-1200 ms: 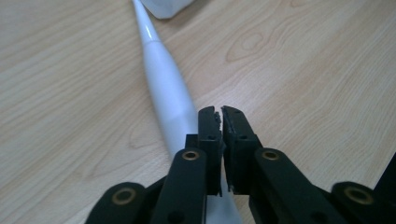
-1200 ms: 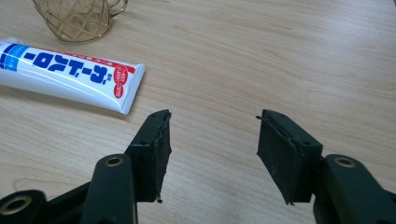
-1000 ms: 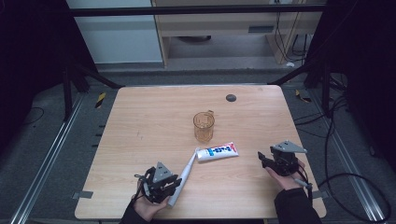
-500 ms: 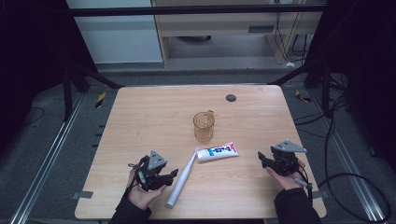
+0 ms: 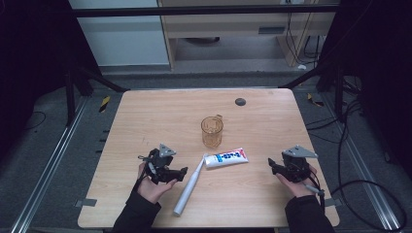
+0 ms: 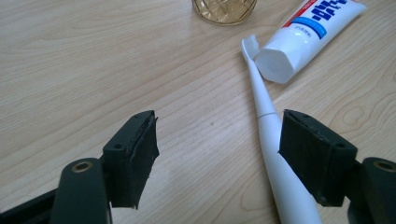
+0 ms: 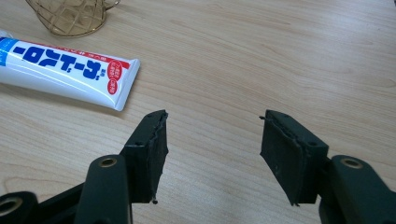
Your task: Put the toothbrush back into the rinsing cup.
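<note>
A white electric toothbrush (image 5: pixel 189 187) lies flat on the wooden table (image 5: pixel 145 116), its head by the cap of a white toothpaste tube (image 5: pixel 226 158). An amber glass cup (image 5: pixel 212 131) stands just behind them. My left gripper (image 5: pixel 182 172) is left of the brush, open; its jaws have just been opening. In the left gripper view the left gripper (image 6: pixel 218 126) grips nothing; the brush handle (image 6: pixel 264 107) lies on the table beside the right-hand jaw, untouched. My right gripper (image 5: pixel 271 165) rests right of the tube, open. The right gripper (image 7: pixel 212 121) has bare wood between its jaws, the tube (image 7: pixel 65 70) to their left.
A small dark round disc (image 5: pixel 240 101) sits near the table's far edge. Black frame legs and cables stand on the floor on both sides. The cup's base (image 6: pixel 224 9) is ahead of the left jaws.
The left gripper let go of the toothbrush handle, opened wide and drew away to the left. The toothbrush now lies on the table. The right gripper has stayed where it was.
</note>
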